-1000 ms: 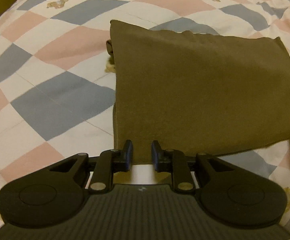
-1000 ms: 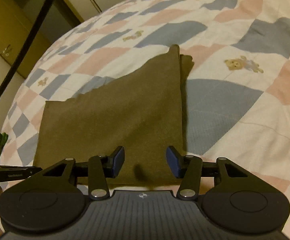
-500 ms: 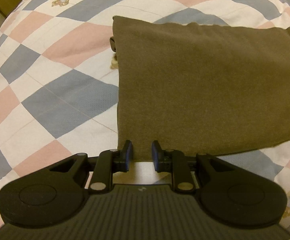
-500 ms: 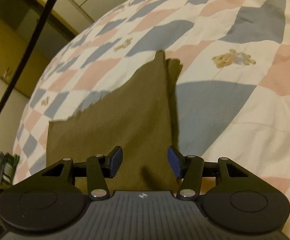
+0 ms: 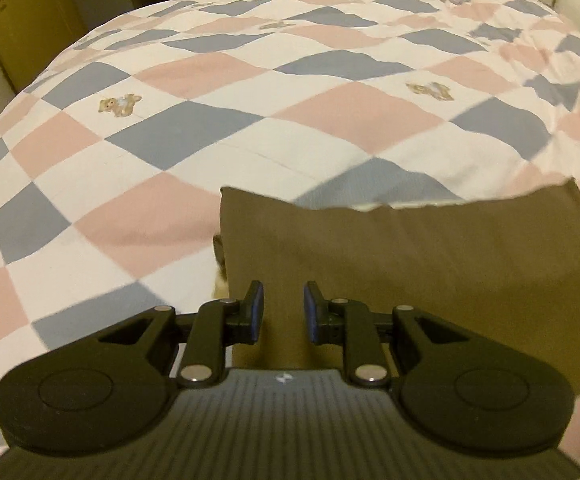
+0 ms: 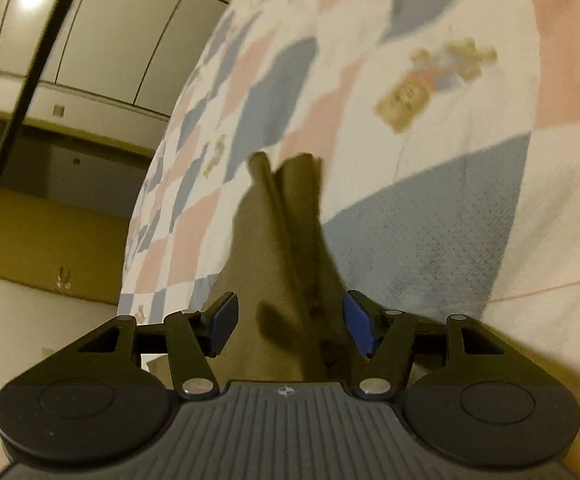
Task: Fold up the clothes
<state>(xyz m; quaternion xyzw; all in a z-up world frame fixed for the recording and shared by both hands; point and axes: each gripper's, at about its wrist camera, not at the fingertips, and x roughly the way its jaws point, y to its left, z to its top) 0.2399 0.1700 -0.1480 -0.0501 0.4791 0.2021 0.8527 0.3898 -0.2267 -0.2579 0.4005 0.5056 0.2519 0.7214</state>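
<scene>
The olive-brown garment (image 5: 429, 264) is lying folded into a flat rectangle on the checked quilt (image 5: 210, 128), filling the lower centre and lower right of the left wrist view. Its far edge is running across the middle of that frame, with the left corner square. In the right wrist view the same garment (image 6: 274, 240) is appearing edge-on at lower centre, with stacked layers showing along its right side; this view is tilted and blurred.

The left gripper (image 5: 284, 312) is hovering over the garment's near left portion, fingers released, with a gap between the blue pads and nothing between them. The right gripper (image 6: 290, 324) is hovering over the garment's near end, fingers spread wide and grasping nothing.

A wooden door (image 5: 14, 20) is standing at the upper left of the left wrist view. A black cable (image 6: 22, 92) is crossing the upper left of the right wrist view.
</scene>
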